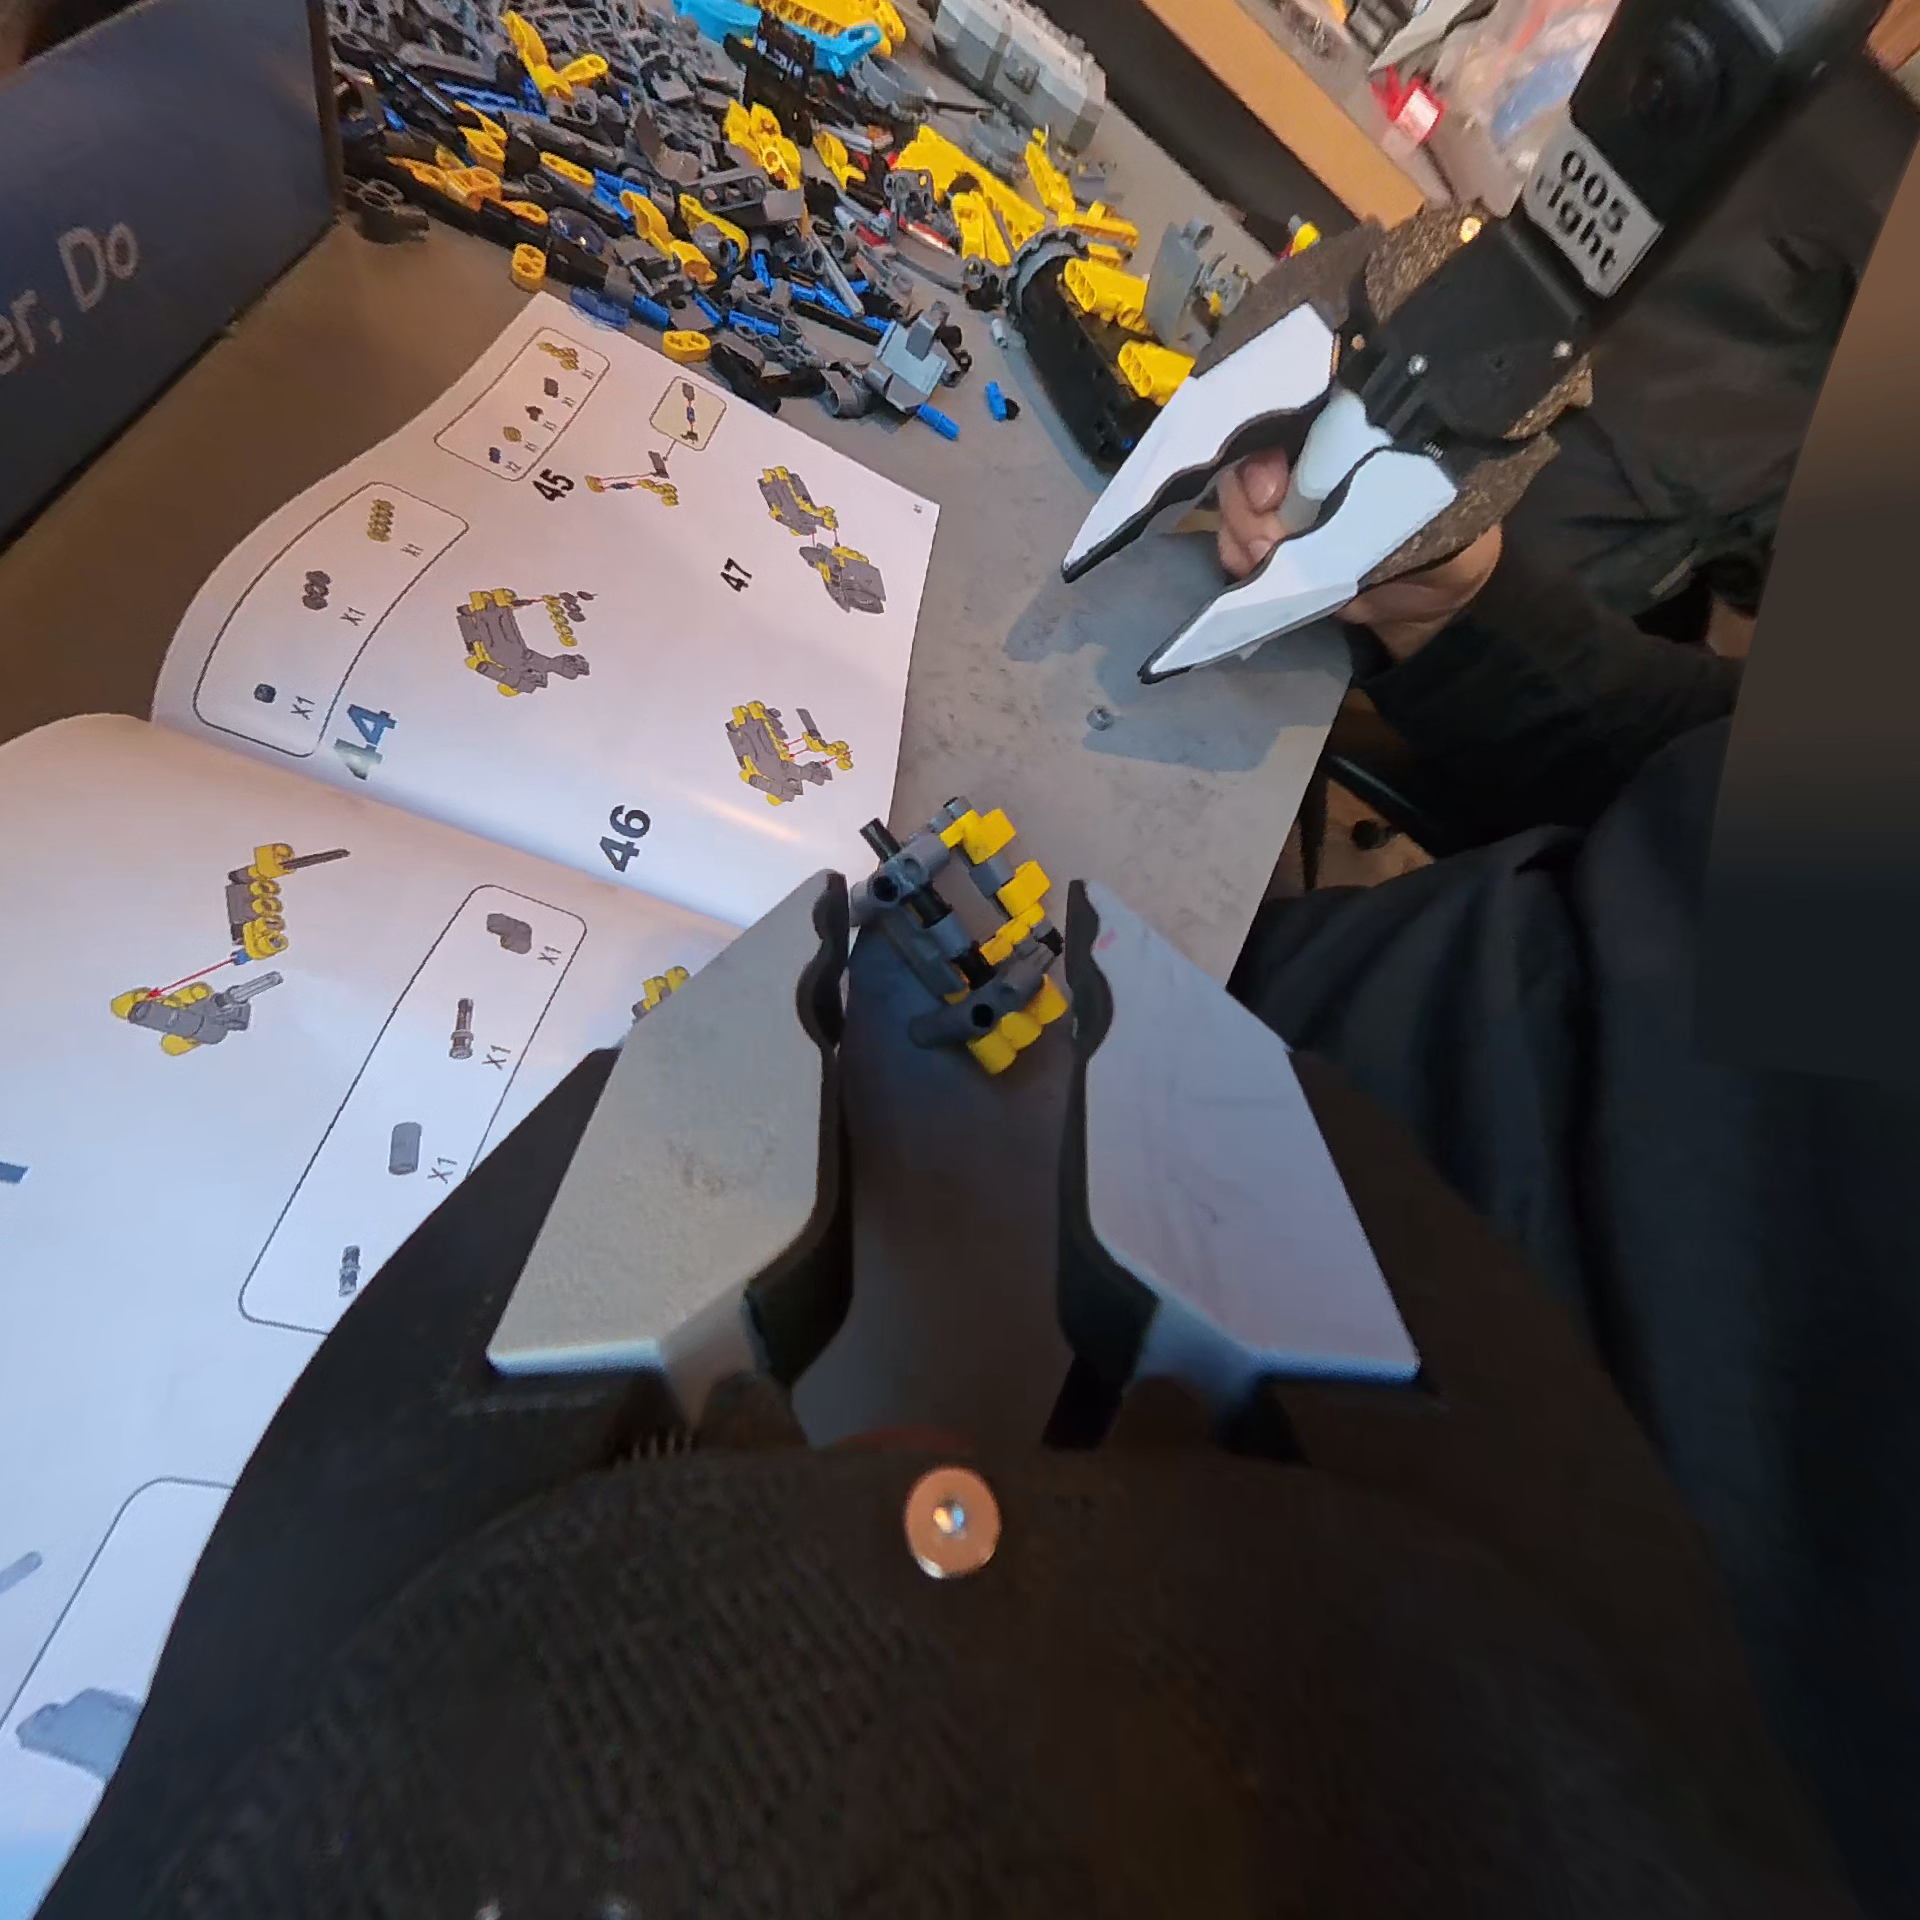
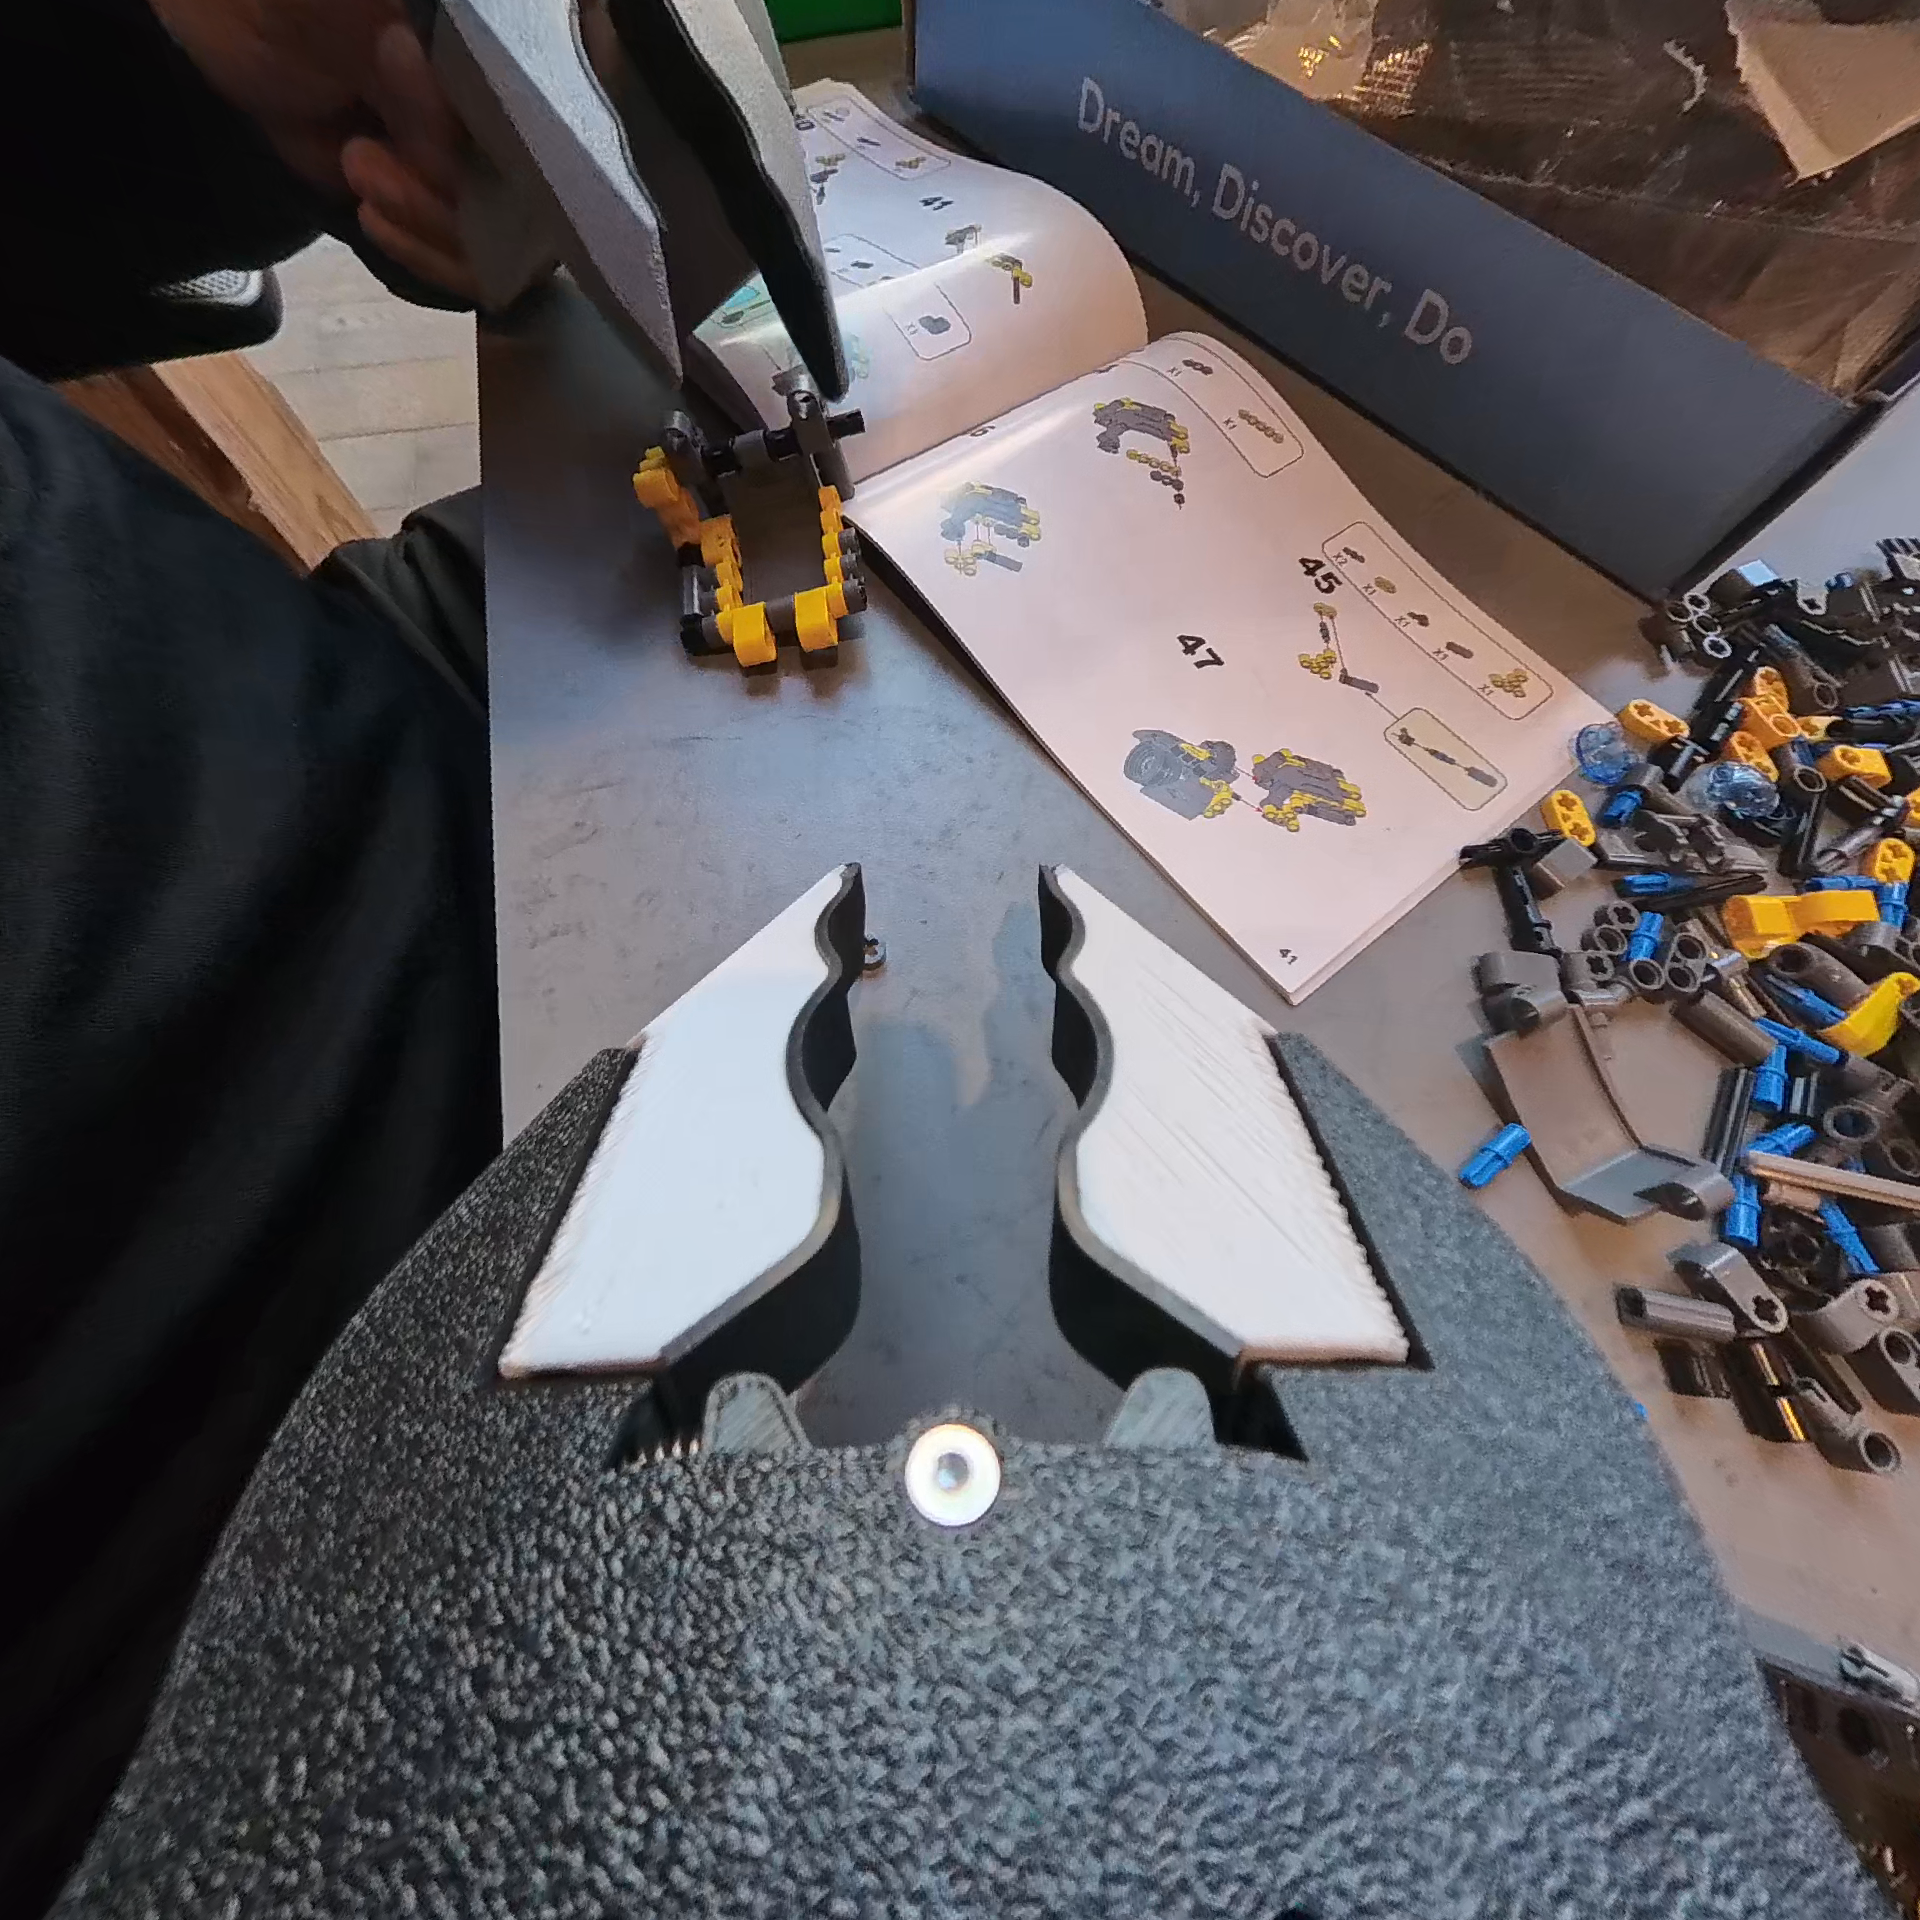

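Observation:
My left gripper [image 1: 956, 904] is shut on a small yellow, grey and black brick assembly [image 1: 971, 940], its tips on either side of the assembly's upper end. In the right wrist view the left gripper [image 2: 758, 384] comes down from above, and the assembly [image 2: 758, 540] stands on the grey table [image 2: 675, 831] by the booklet's corner. My right gripper [image 2: 951, 883] is open and empty, low over bare table in front of the assembly. It also shows in the left wrist view [image 1: 1110, 620], held by a hand [image 1: 1257, 520]. A tiny grey ring [image 2: 873, 951] lies by its left fingertip.
An open instruction booklet [image 1: 520, 623] [image 2: 1195, 623] lies left of the assembly. A large pile of loose yellow, blue, grey and black pieces [image 1: 727, 208] [image 2: 1766, 987] covers the far side. A dark blue box [image 1: 125, 260] [image 2: 1351, 260] stands behind the booklet. The table edge [image 2: 488, 727] runs close by. Some 12 cm of space lies between my two pairs of fingers.

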The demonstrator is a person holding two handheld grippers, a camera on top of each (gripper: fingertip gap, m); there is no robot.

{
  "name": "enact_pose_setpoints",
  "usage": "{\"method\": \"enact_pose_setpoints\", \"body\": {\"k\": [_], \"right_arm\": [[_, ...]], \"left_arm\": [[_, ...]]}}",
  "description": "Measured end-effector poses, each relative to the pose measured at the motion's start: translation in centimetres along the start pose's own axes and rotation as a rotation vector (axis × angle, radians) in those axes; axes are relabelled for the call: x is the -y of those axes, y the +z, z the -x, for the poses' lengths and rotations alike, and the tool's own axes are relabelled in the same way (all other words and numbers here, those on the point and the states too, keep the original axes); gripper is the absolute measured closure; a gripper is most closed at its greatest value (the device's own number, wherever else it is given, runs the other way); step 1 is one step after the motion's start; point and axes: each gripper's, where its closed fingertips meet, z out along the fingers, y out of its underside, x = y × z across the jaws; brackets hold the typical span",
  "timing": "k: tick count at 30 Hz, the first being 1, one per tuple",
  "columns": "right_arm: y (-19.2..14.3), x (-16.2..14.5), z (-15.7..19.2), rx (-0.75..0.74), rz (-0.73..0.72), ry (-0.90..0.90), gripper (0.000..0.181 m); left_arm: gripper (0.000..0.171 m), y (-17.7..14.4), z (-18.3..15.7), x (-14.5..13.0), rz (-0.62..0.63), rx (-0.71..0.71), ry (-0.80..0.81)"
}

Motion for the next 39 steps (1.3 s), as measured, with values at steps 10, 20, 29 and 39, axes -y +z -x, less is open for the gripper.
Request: {"method": "enact_pose_setpoints", "body": {"k": [10, 20, 29, 39], "right_arm": [[0.1, 0.0, 0.1, 0.005, 0.004, -0.001, 0.149], [0.1, 0.0, 0.3, 0.014, 0.002, -0.013, 0.148], [2.9, 2.5, 3.4, 0.037, 0.004, -0.101, 0.136], [7.3, 2.7, 4.9, 0.102, 0.145, -0.204, 0.124]], "left_arm": [[0.135, 0.3, 0.3, -0.6, 0.033, 0.025, -0.005], [0.136, 0.4, 0.5, -0.8, 0.046, 0.035, -0.013], [0.112, -0.4, -0.3, -1.8, 0.130, 0.097, 0.276], [0.098, 1.0, 0.9, -3.1, 0.318, 0.124, 0.666]]}}
